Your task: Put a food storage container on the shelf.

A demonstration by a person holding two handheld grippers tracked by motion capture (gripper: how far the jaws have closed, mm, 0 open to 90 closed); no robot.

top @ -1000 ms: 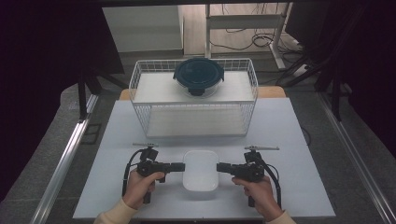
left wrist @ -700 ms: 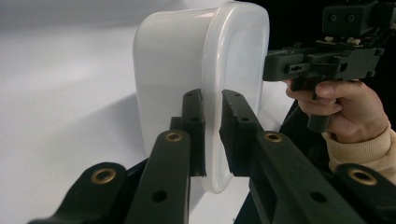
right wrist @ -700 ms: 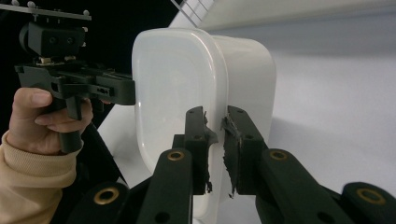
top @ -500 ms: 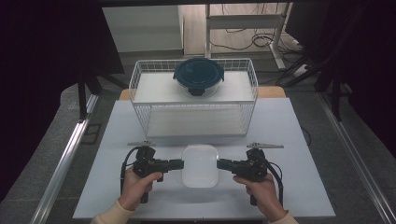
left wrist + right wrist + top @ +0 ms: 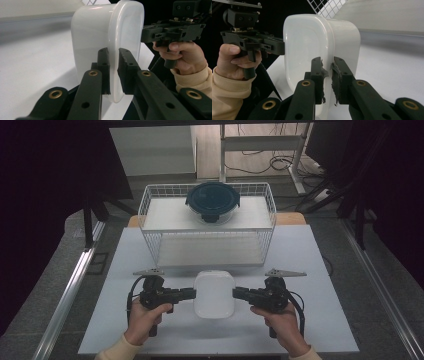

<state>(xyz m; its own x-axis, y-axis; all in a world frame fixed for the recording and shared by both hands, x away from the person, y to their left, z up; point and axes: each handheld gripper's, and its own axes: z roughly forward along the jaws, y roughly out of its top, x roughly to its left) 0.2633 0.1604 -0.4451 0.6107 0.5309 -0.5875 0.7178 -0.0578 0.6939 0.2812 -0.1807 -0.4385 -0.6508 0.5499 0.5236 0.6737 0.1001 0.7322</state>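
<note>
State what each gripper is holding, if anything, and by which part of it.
Both hold the white lidded container. The left gripper clamps the lid's rim on one side; the right gripper clamps the rim on the opposite side.

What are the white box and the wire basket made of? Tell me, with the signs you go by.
White box: probably plastic, milky and slightly translucent, with a smooth semi-gloss skin; soft highlights run along its rounded lid rim. Both grippers clamp that rim, left gripper and right gripper.
Wire basket: likely metal wire with a white coating, seen as thin, straight, evenly welded grid lines.
</note>
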